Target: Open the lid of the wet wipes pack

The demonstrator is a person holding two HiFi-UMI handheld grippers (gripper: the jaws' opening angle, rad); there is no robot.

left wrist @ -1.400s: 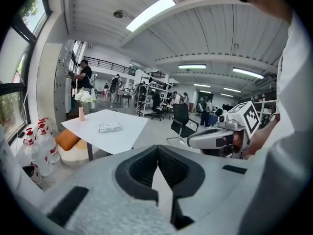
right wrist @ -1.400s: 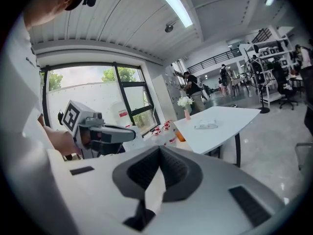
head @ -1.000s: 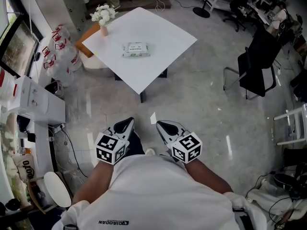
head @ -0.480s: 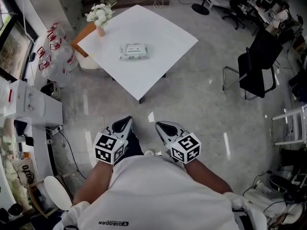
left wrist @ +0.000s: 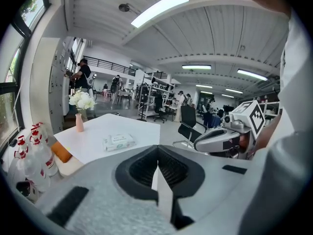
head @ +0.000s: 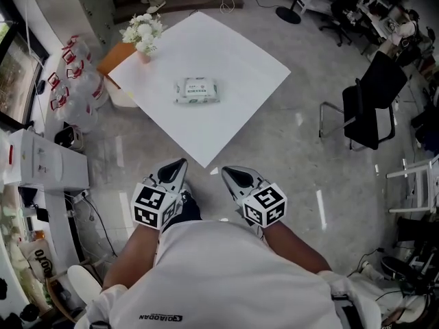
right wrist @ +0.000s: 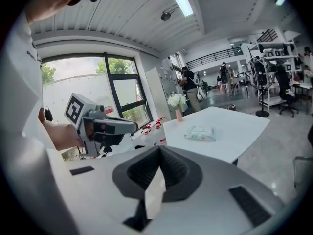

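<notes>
The wet wipes pack (head: 197, 90) lies flat near the middle of the white square table (head: 240, 60), its lid down. It also shows small in the left gripper view as a wipes pack (left wrist: 118, 141) and in the right gripper view as a wipes pack (right wrist: 201, 133). My left gripper (head: 178, 164) and right gripper (head: 227, 173) are held close to my body above the floor, well short of the table's near corner. Both are shut with nothing between the jaws.
A pink vase of white flowers (head: 143, 33) stands at the table's left corner, beside an orange stool (head: 114, 58). Water bottles (head: 75, 88) cluster on the floor at left. A black chair (head: 370, 108) stands at right. White cabinets (head: 41, 157) line the left.
The table and wipes pack have shifted lower and nearer in the head view as I walk toward them. Both grippers stay shut and held at my body.
</notes>
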